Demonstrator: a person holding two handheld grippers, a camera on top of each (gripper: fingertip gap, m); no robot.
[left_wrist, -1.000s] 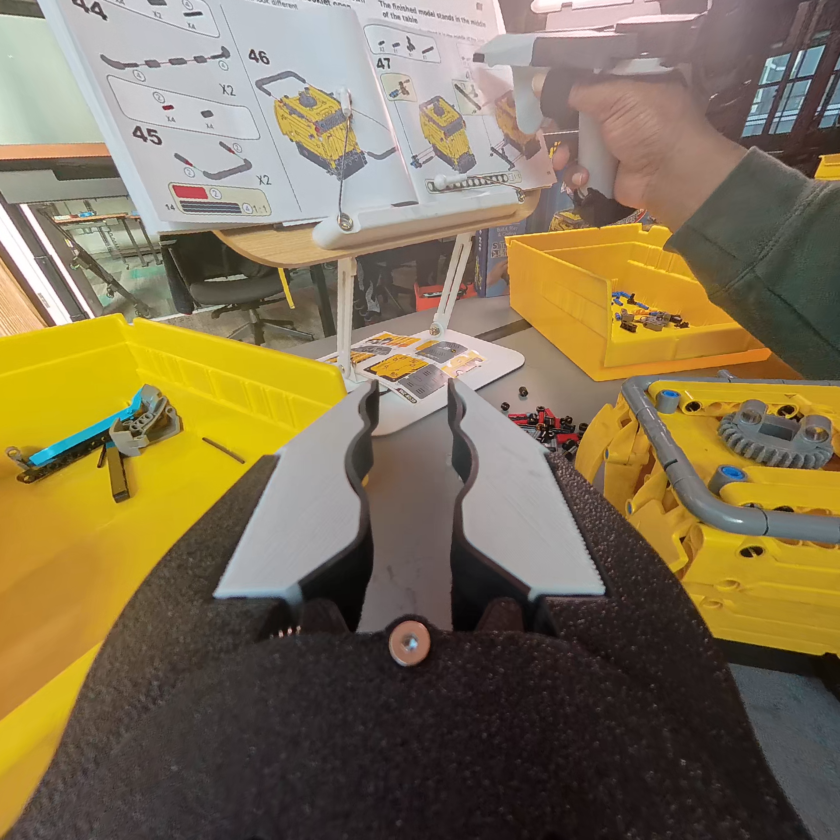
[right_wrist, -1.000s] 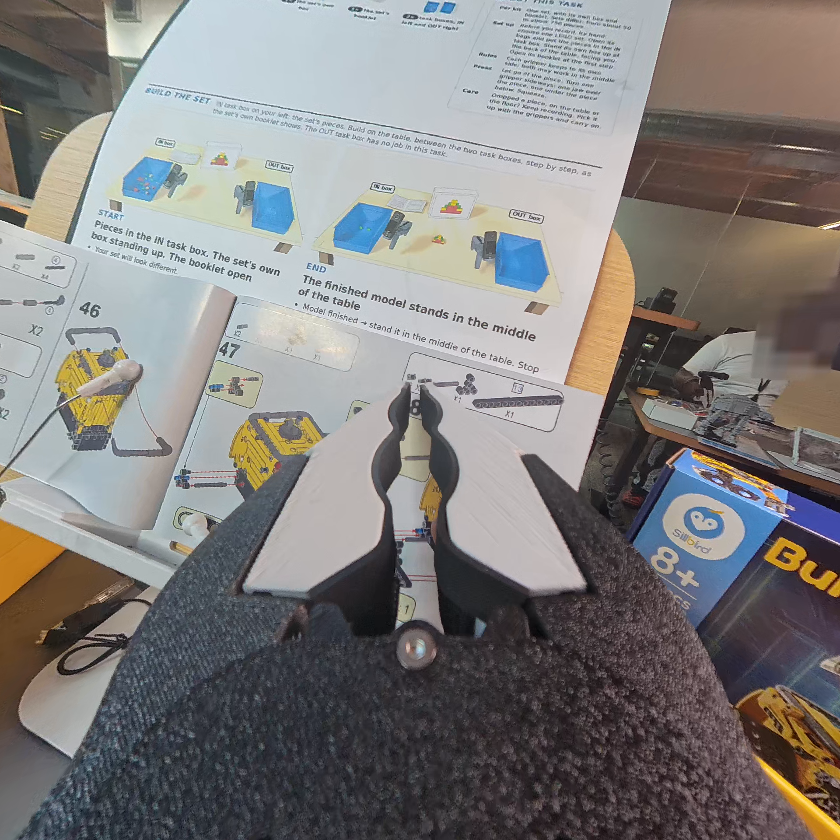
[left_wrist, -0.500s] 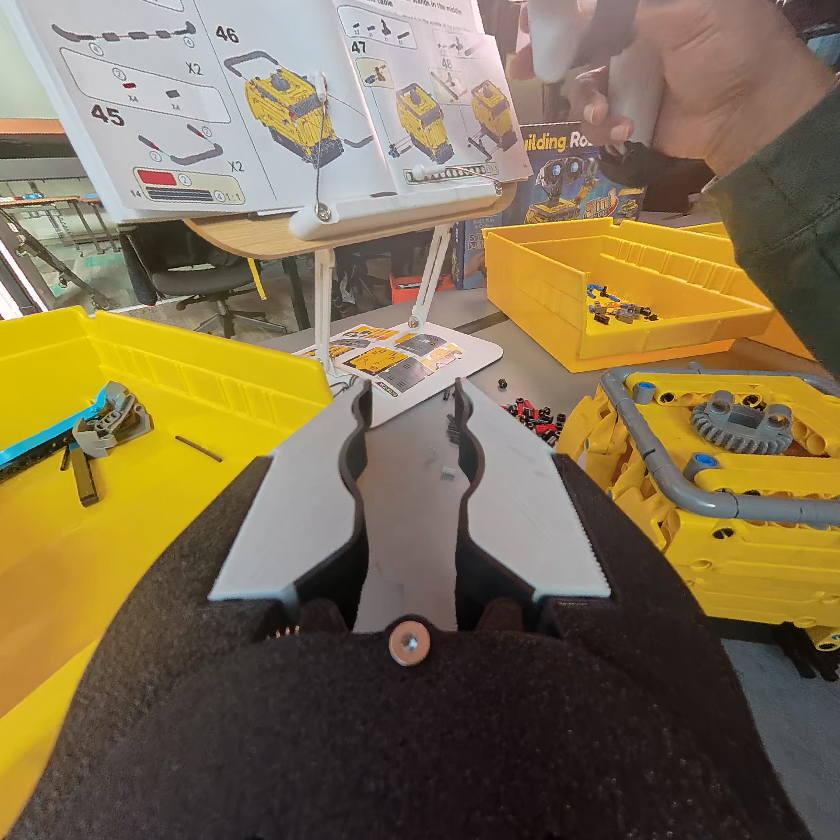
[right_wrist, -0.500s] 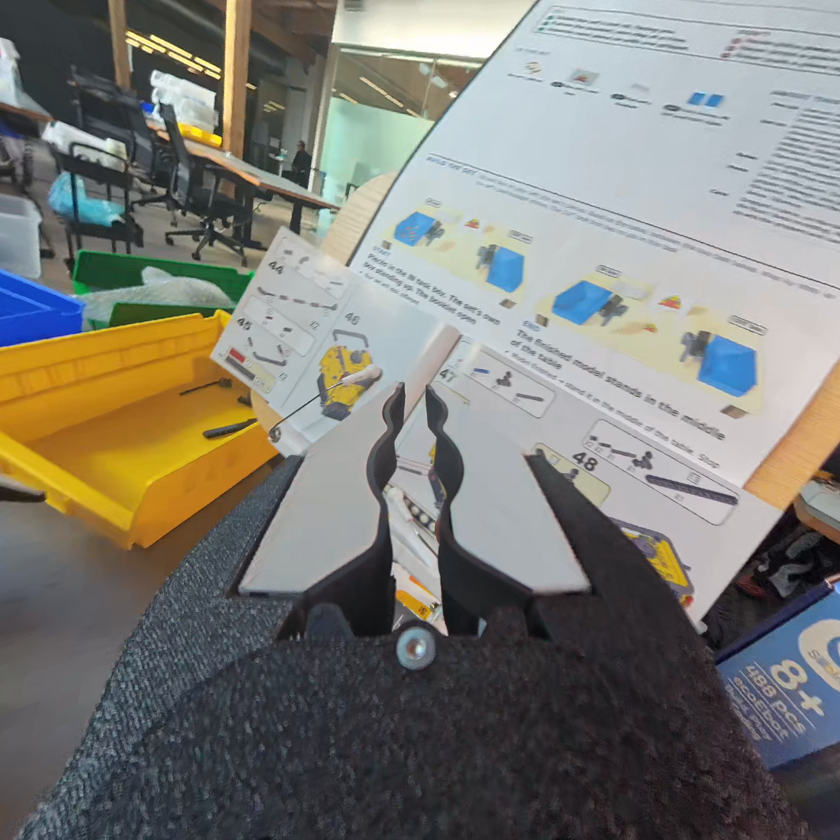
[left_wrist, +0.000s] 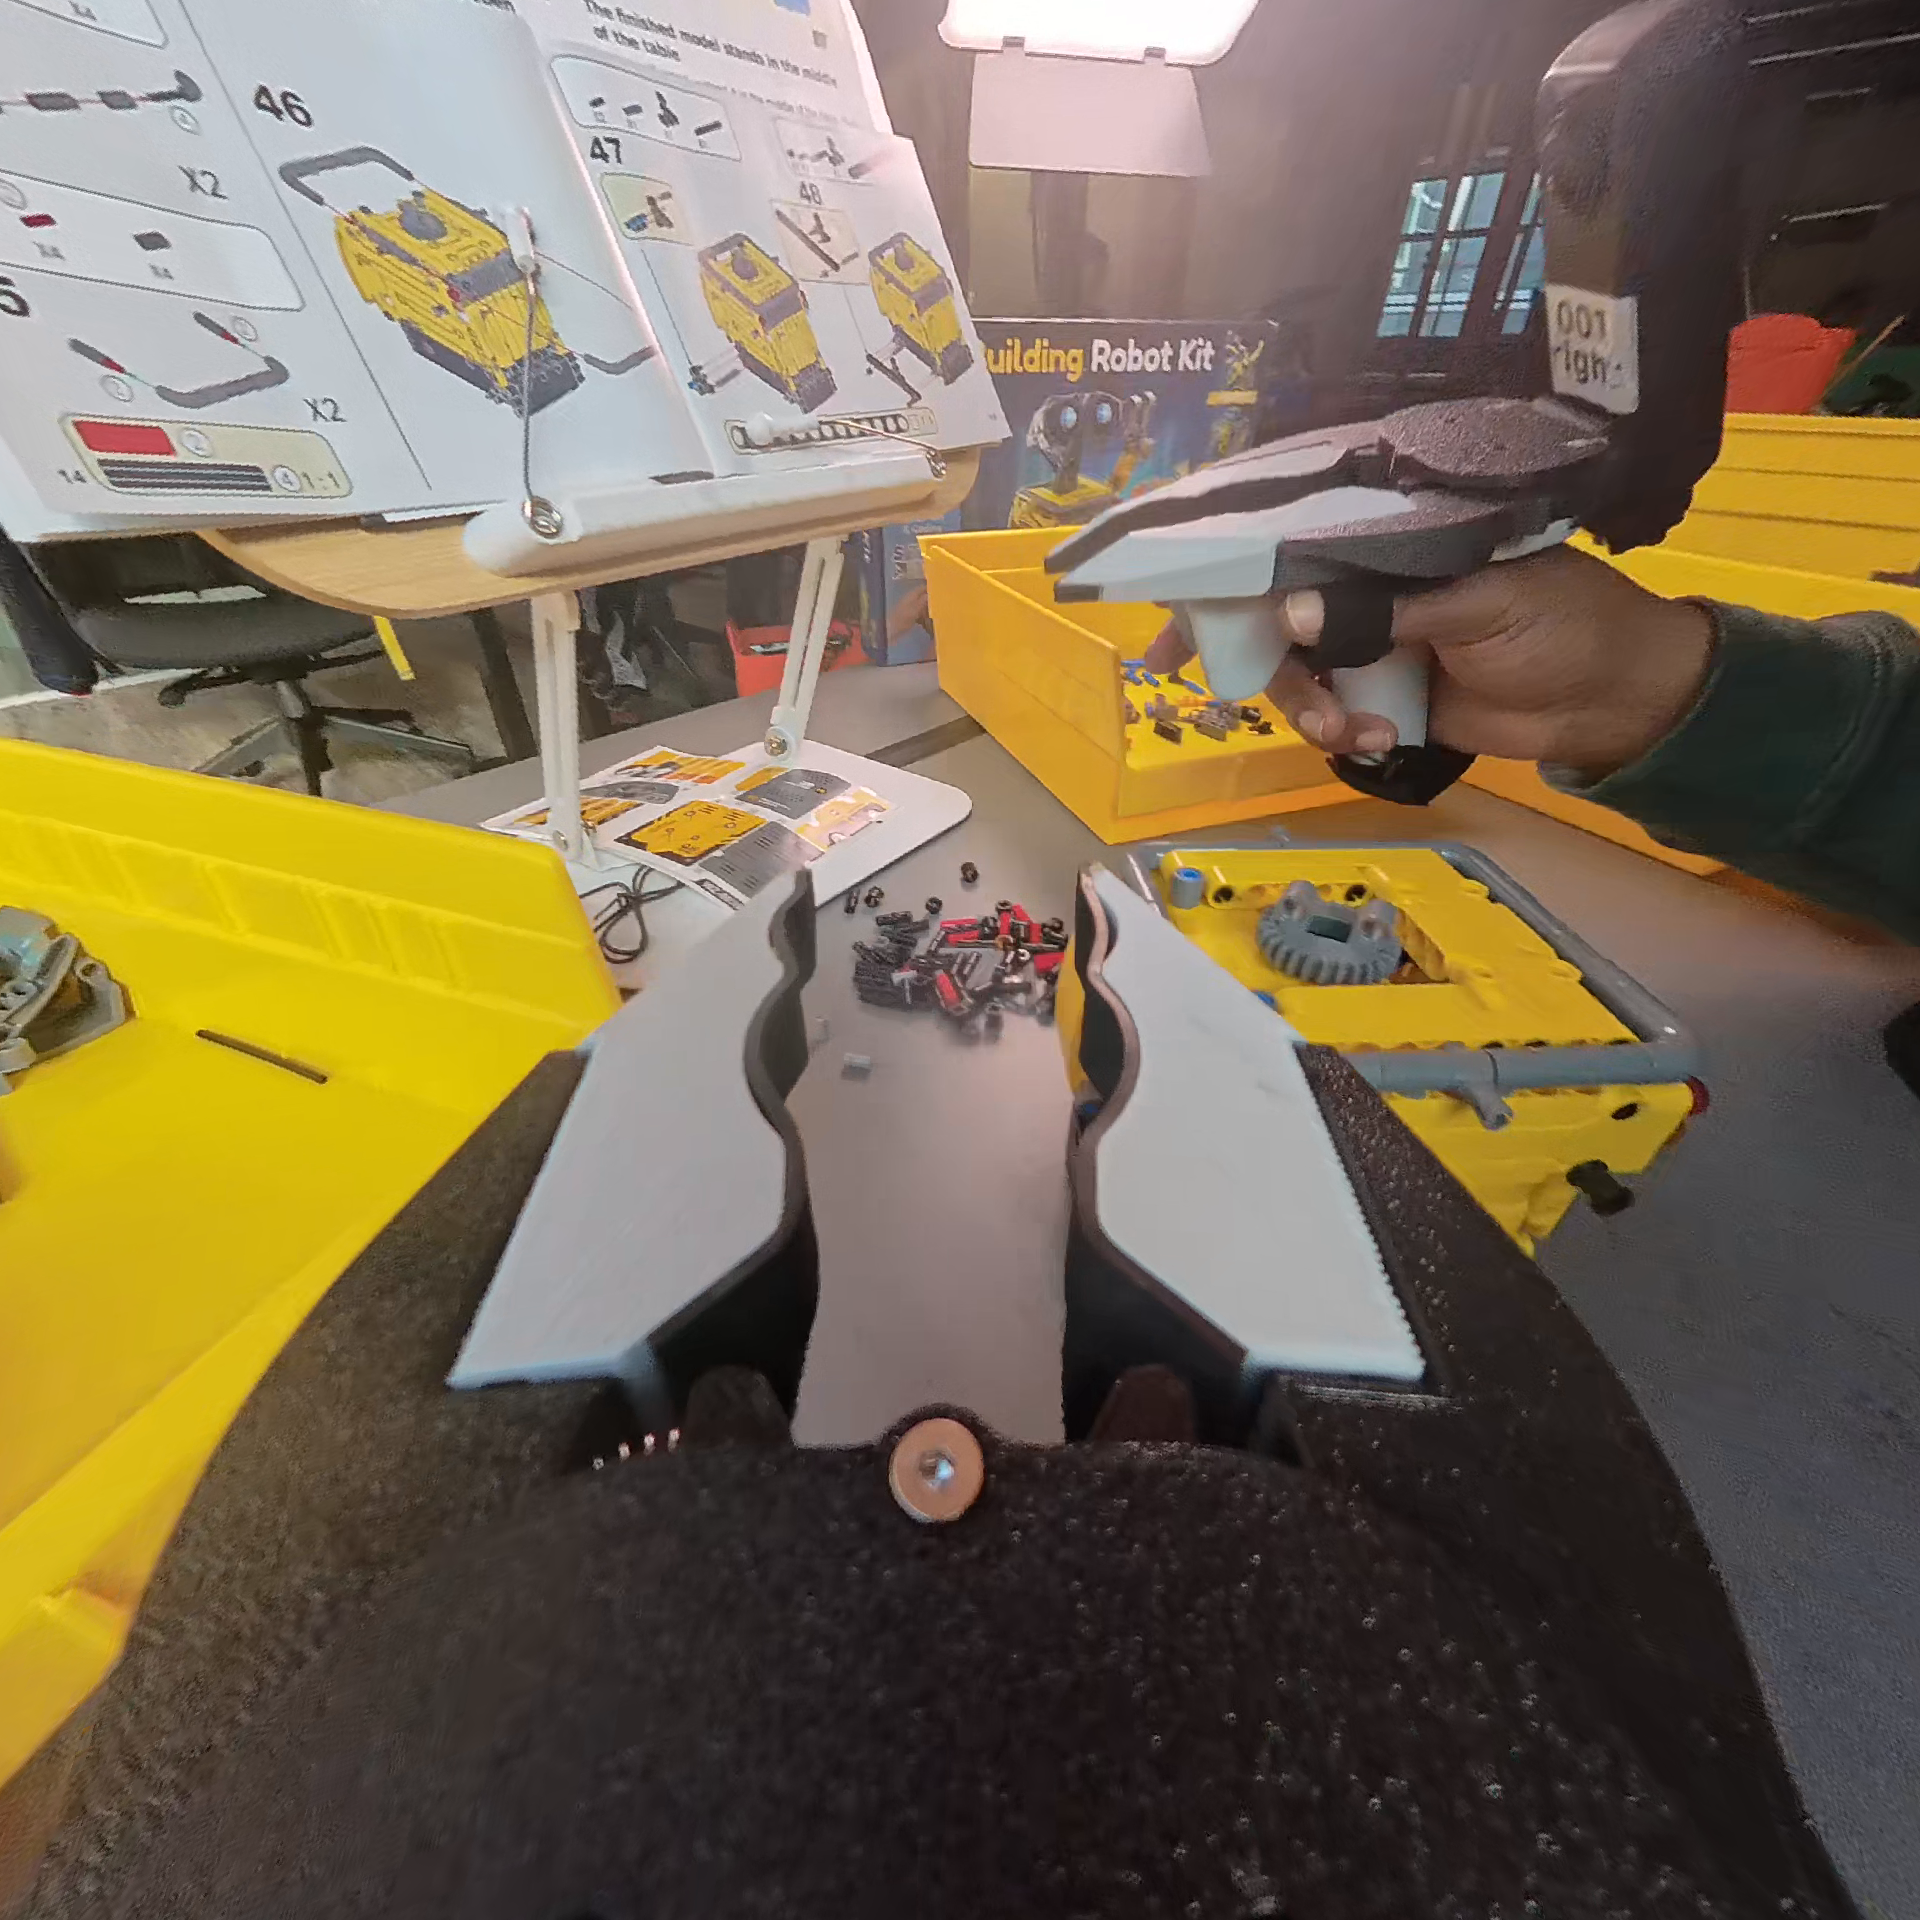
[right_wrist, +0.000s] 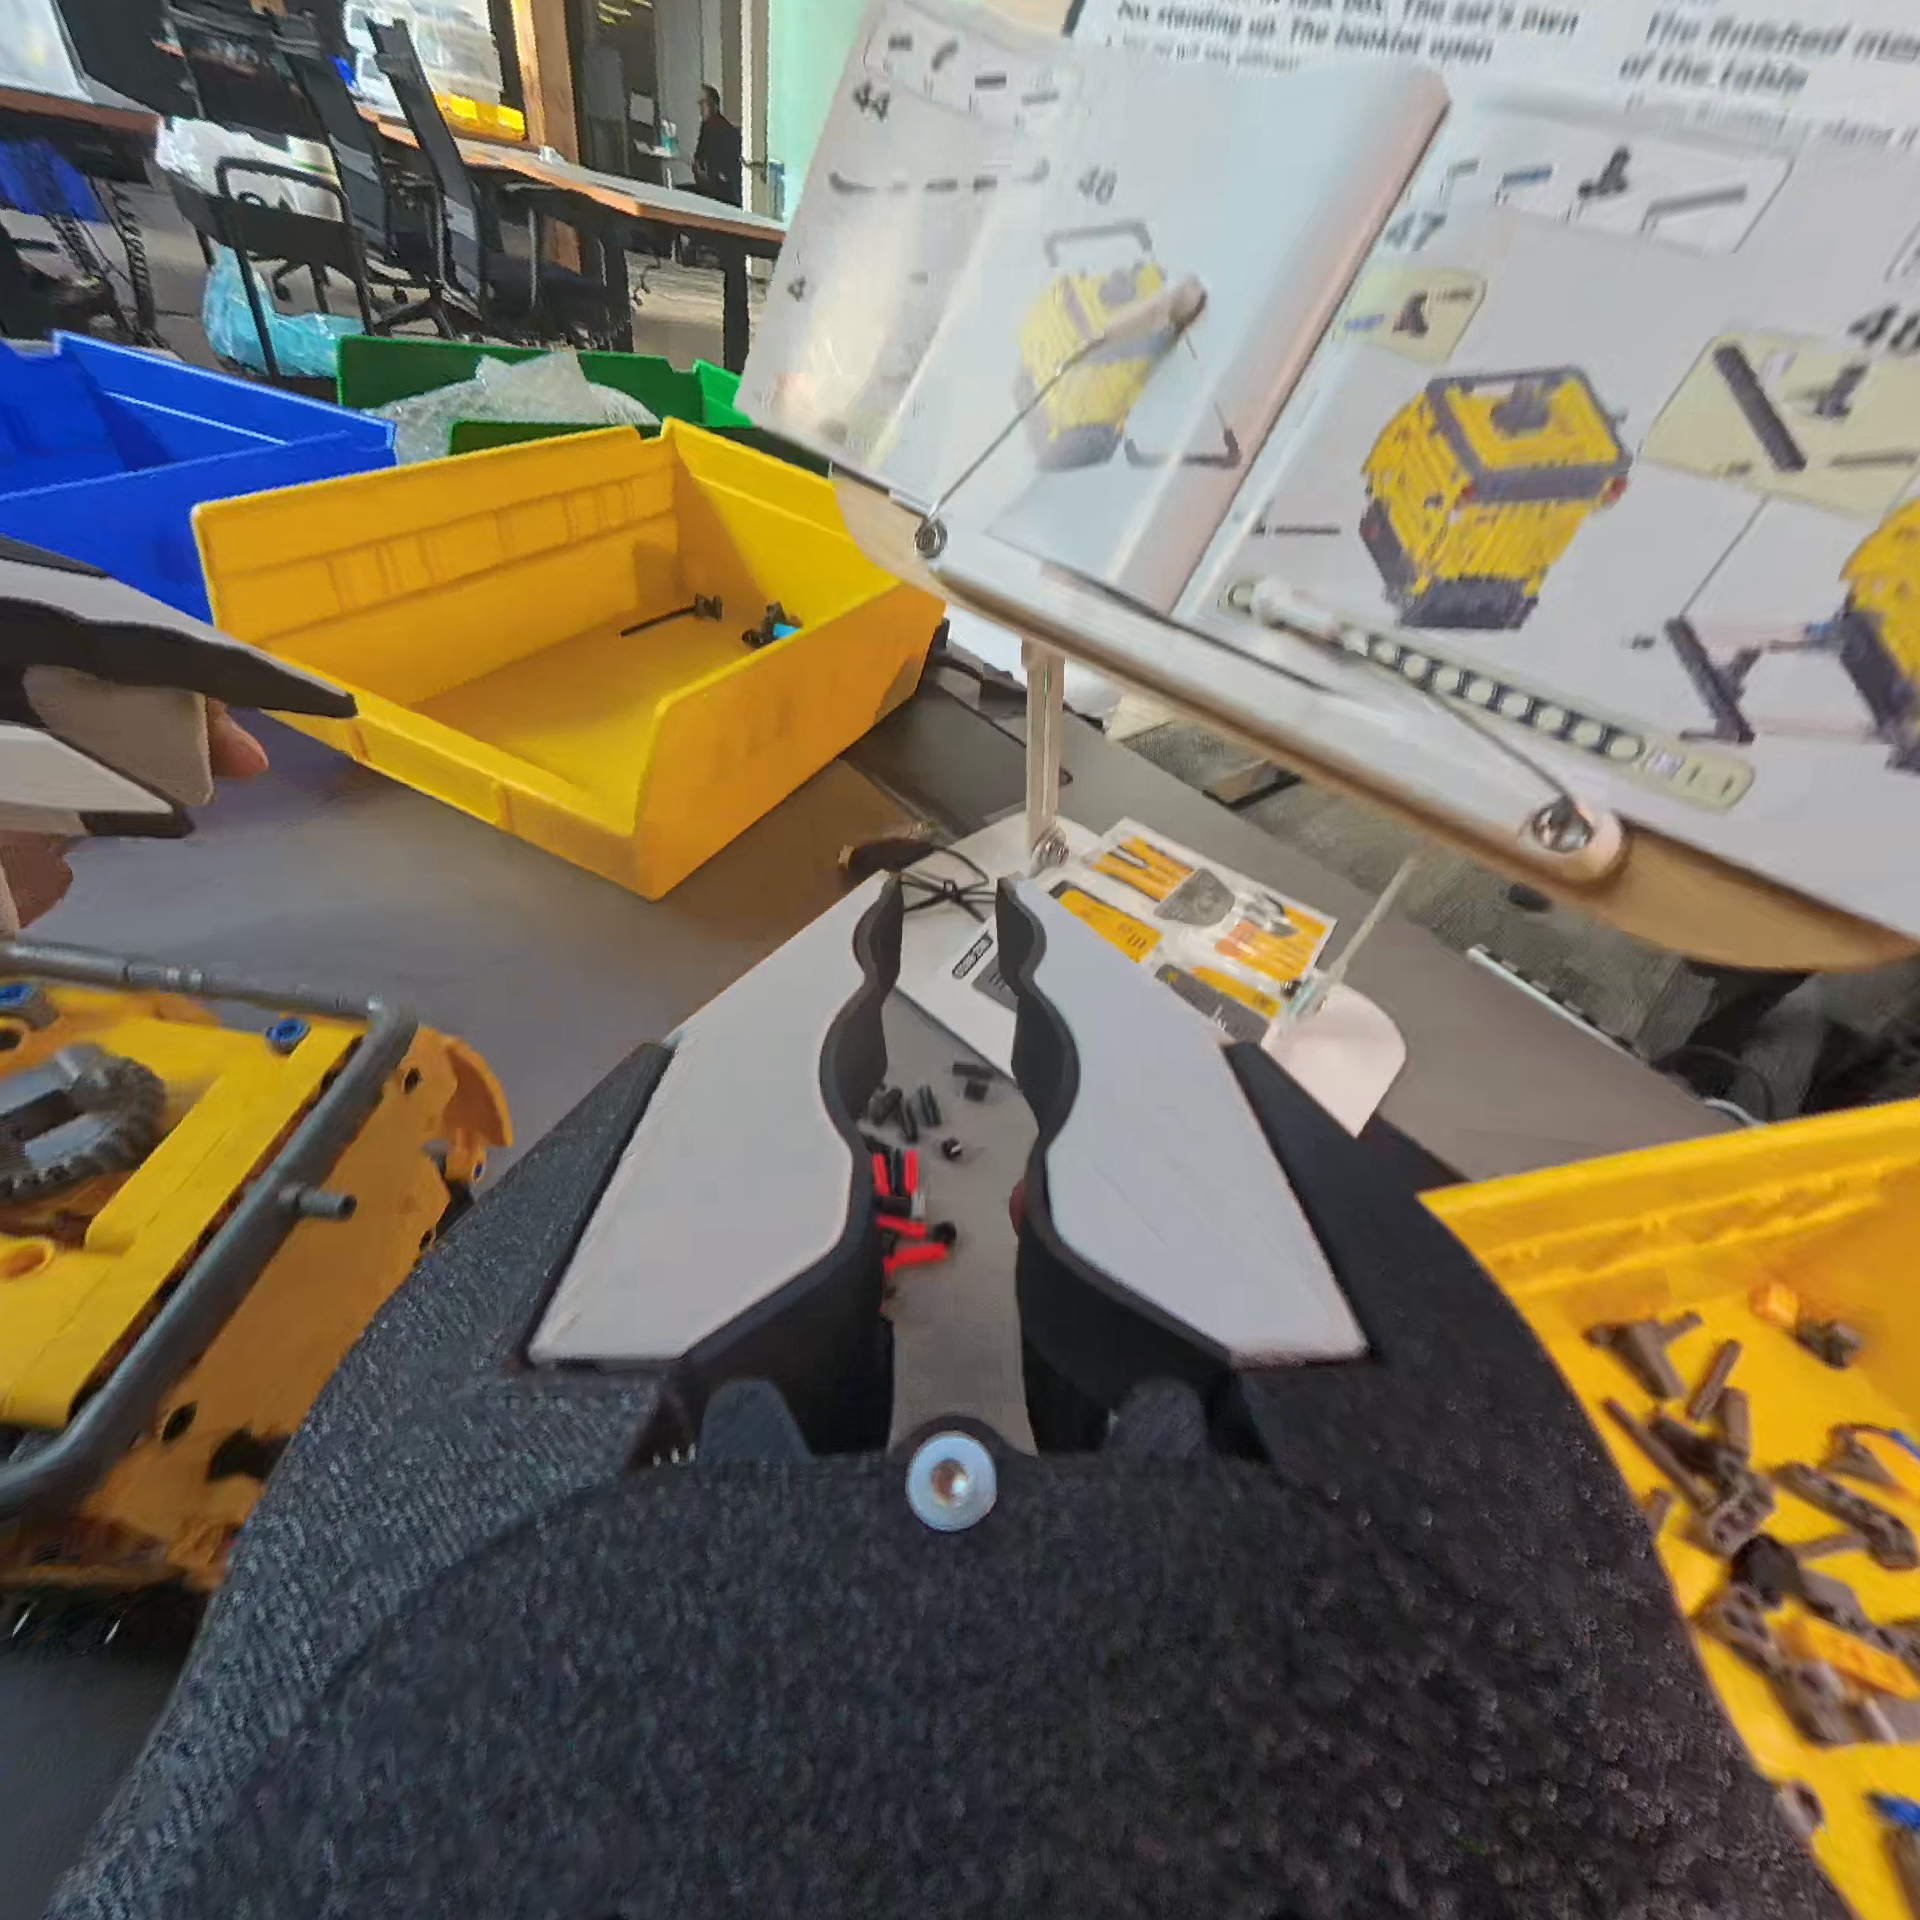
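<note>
My left gripper (left_wrist: 940, 894) is open and empty, held over the grey table. A pile of small black and red pins (left_wrist: 956, 961) lies just beyond its tips. A yellow brick model (left_wrist: 1382, 966) with a grey gear on top sits to its right. My right gripper (right_wrist: 948, 899) is slightly open and empty. It hangs above the same pins (right_wrist: 904, 1195), with the model (right_wrist: 156, 1195) to its left. The right gripper also shows in the left wrist view (left_wrist: 1060, 582), held by a hand above the far yellow bin.
A yellow bin (left_wrist: 260, 935) with a few parts stands left, also in the right wrist view (right_wrist: 540, 582). Another yellow bin (left_wrist: 1039, 644) with several small parts stands right (right_wrist: 1662, 1247). An open booklet on a stand (left_wrist: 468, 312) overhangs the table's back. Blue (right_wrist: 156, 436) and green bins lie beyond. Across from one pair of fingers to the other is roughly 15 centimetres.
My right gripper swung down from the booklet to above the pins, and its jaws parted a little. My left gripper's jaws opened wider.
</note>
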